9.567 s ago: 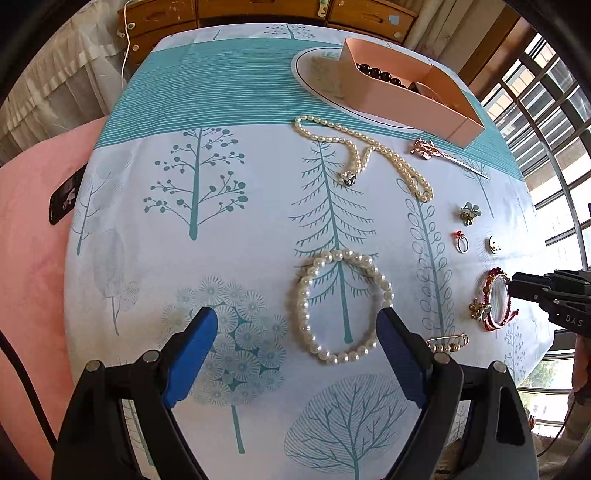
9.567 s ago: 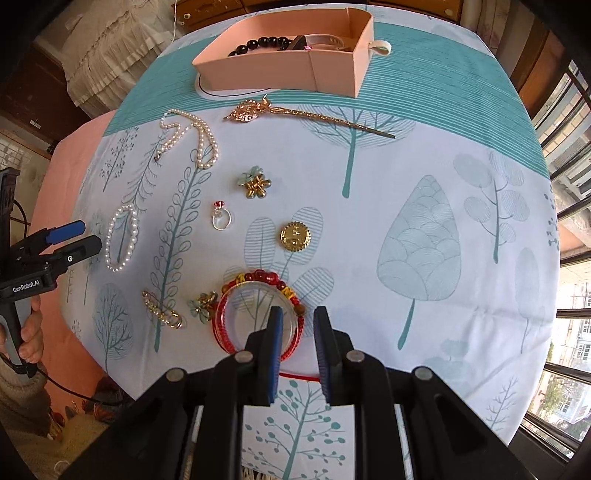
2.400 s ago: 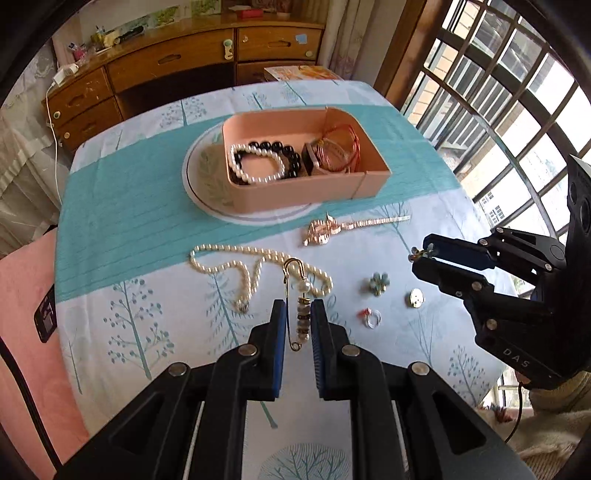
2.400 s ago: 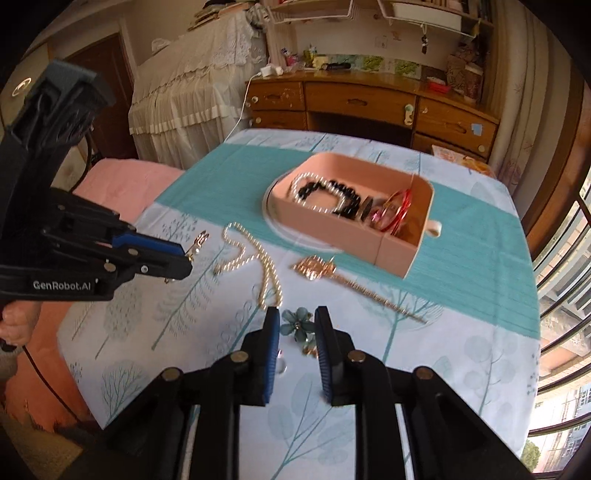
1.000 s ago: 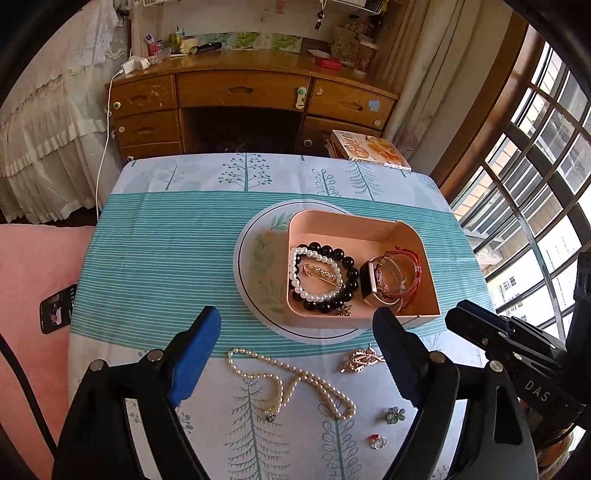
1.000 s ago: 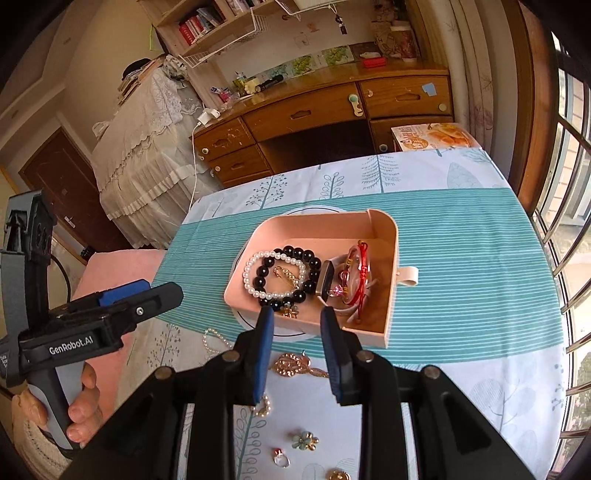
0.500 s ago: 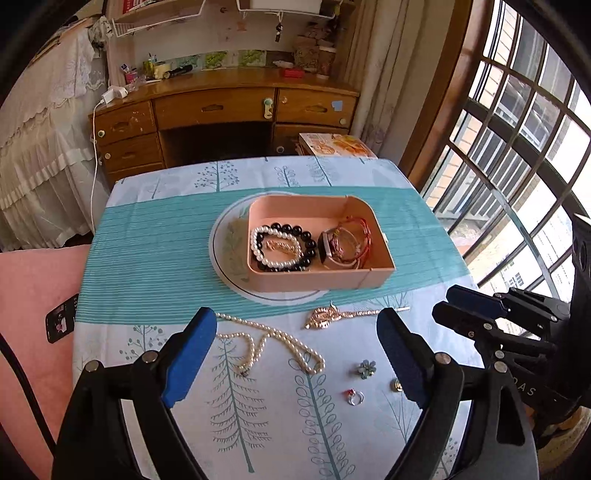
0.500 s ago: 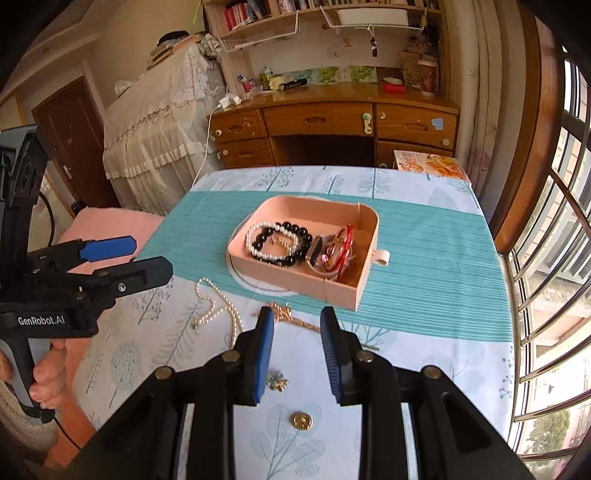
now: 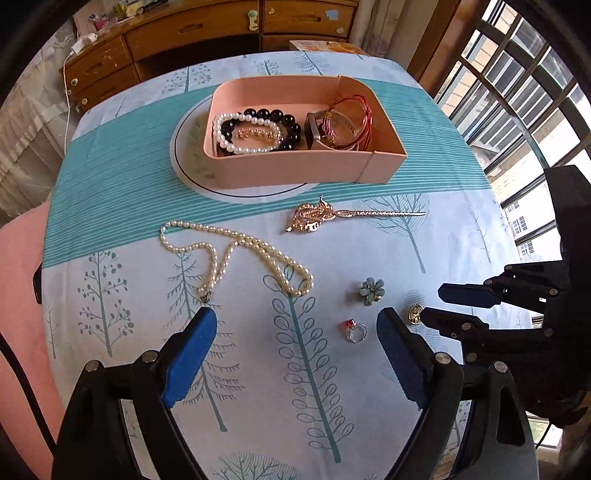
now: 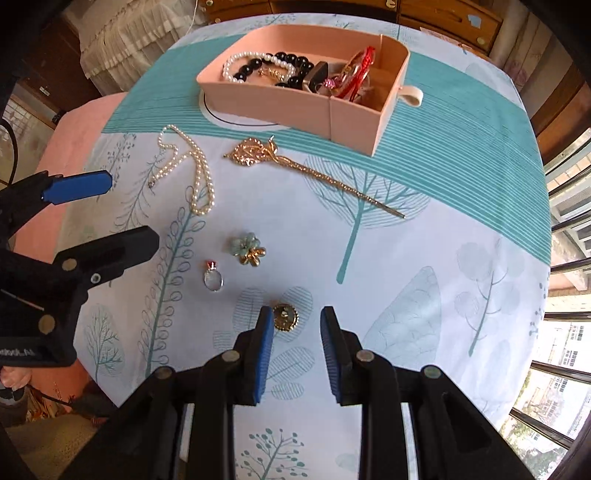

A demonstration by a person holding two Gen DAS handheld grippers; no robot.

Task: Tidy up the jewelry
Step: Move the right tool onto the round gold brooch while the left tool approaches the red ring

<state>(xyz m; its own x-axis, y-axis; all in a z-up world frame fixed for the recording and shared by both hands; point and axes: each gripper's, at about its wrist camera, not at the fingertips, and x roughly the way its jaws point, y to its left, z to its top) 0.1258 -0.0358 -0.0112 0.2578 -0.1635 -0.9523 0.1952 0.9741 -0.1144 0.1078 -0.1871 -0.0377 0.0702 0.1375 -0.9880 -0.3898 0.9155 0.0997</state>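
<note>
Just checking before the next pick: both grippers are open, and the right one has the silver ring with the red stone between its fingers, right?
Not quite. The right wrist view shows the right gripper open around the round gold button; the ring lies apart, to its left. The left gripper is open too.

This is a bedroom in a home. A wooden dresser (image 9: 221, 33) with drawers stands behind a table (image 9: 110, 155) under a tree-print cloth. A bed with a frilled white cover (image 10: 122, 40) is beside it, and barred windows (image 9: 517, 92) look onto buildings.
</note>
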